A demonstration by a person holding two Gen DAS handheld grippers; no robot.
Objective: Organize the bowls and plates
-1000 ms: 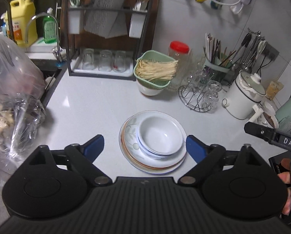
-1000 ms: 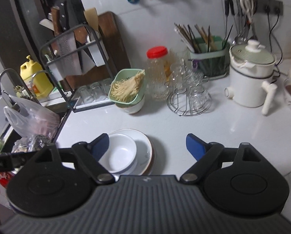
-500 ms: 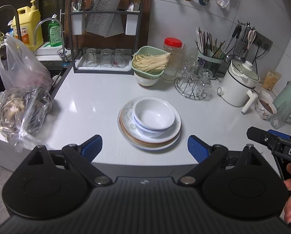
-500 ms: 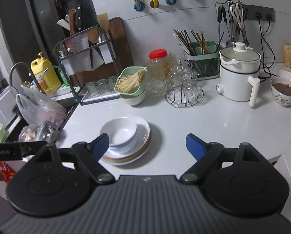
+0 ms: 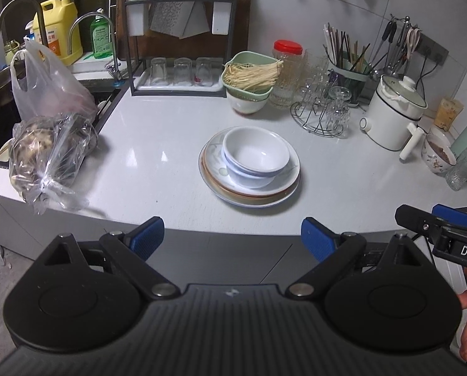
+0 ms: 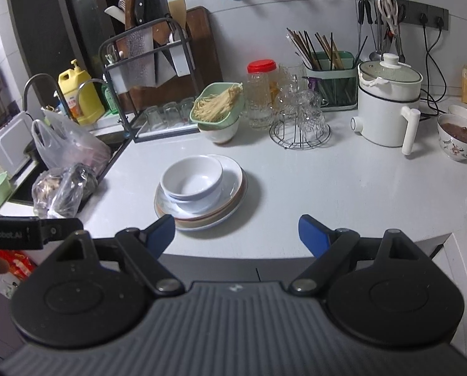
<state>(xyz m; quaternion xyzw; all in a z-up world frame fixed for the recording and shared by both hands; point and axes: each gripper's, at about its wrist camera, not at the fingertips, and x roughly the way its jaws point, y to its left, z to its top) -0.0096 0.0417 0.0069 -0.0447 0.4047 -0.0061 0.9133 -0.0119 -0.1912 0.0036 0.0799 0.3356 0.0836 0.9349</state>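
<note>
White bowls (image 5: 254, 156) nested mouth-up, off-centre on stacked plates (image 5: 274, 192)

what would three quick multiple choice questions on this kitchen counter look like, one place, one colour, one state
1. Where do the white bowls sit?
A. in the sink
B. on the stack of plates
C. on the wire glass rack

2. What colour is the glass jar's lid?
A. red
B. yellow
C. blue

3. How are the left hand-held gripper and right hand-held gripper?
A. both shut on a plate
B. one holds a bowl
C. both open, empty

Answers:
B, the bowls rest nested on the plates.
A, the lid is red.
C, both sets of blue pads stand wide apart with nothing between.
</note>
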